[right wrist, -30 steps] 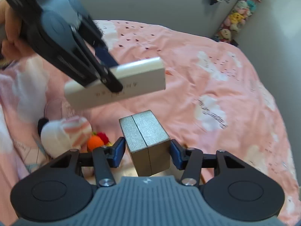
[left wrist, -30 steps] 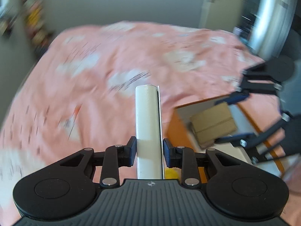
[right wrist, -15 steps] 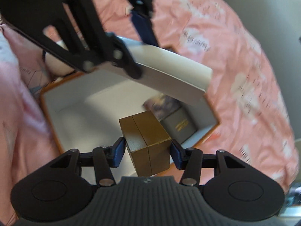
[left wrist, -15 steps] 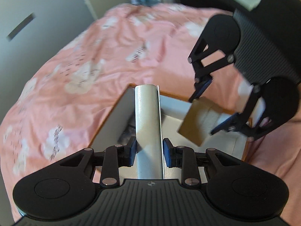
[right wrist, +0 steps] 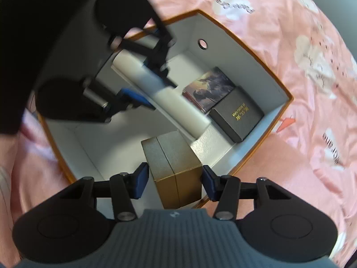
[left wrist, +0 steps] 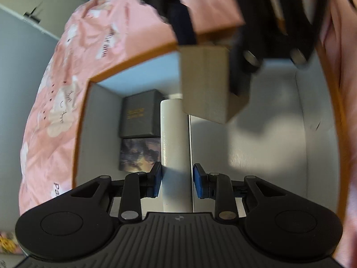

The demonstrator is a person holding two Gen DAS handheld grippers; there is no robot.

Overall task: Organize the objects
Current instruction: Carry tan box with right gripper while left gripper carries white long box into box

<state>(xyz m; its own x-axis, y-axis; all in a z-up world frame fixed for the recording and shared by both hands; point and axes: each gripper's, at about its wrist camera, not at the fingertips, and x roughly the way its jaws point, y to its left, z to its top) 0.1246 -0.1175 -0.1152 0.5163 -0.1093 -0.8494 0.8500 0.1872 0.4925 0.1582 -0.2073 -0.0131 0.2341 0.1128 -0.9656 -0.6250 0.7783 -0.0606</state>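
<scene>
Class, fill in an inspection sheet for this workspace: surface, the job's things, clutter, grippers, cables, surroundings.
Surface: pink bedspread with cloud print.
Job's things: orange-rimmed storage box holds a dark box beside a picture box; white box and gold box are carried over it.
Clutter: nothing seen.
Grippers: left gripper shut on white box; right gripper shut on gold box.
Cables: nothing seen.
Surroundings: grey wall.

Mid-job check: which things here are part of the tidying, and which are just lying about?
In play:
orange box
white box, left claw
gold box, right claw
black box
picture box

Lying about:
pink bedspread
</scene>
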